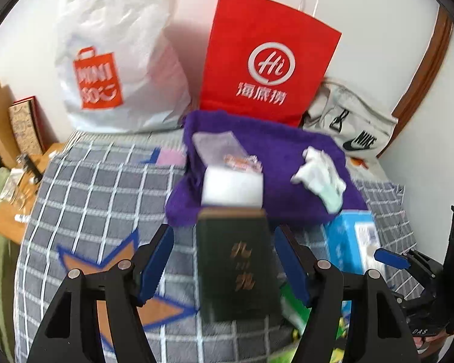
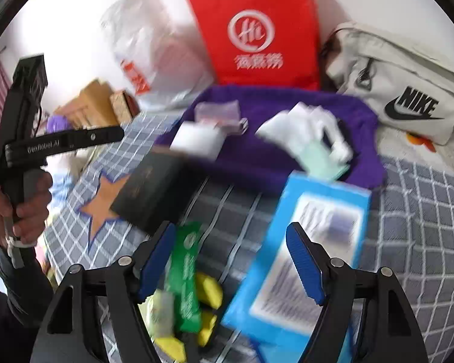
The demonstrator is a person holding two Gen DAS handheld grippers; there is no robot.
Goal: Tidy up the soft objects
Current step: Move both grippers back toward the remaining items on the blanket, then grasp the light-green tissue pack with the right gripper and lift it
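A purple towel (image 1: 275, 151) (image 2: 272, 154) lies on the checked bedspread (image 1: 100, 181) before the bags. On it lie a white sponge block (image 1: 232, 189) (image 2: 196, 139), a clear wrapped packet (image 1: 218, 145) and crumpled white and mint cloth (image 1: 319, 178) (image 2: 311, 139). A dark box with gold characters (image 1: 237, 263) (image 2: 154, 190) lies between the open jaws of my left gripper (image 1: 224, 264), untouched. My right gripper (image 2: 230, 261) is open and empty above a green packet (image 2: 186, 275), yellow sponges (image 2: 208, 290) and a blue box (image 2: 305, 251) (image 1: 352, 239).
A red paper bag (image 1: 266, 63) (image 2: 257, 30), a white plastic Miniso bag (image 1: 118, 54) and a grey Nike pouch (image 1: 348, 124) (image 2: 405, 84) stand at the wall. A cluttered wooden table (image 1: 12, 199) stands left of the bed.
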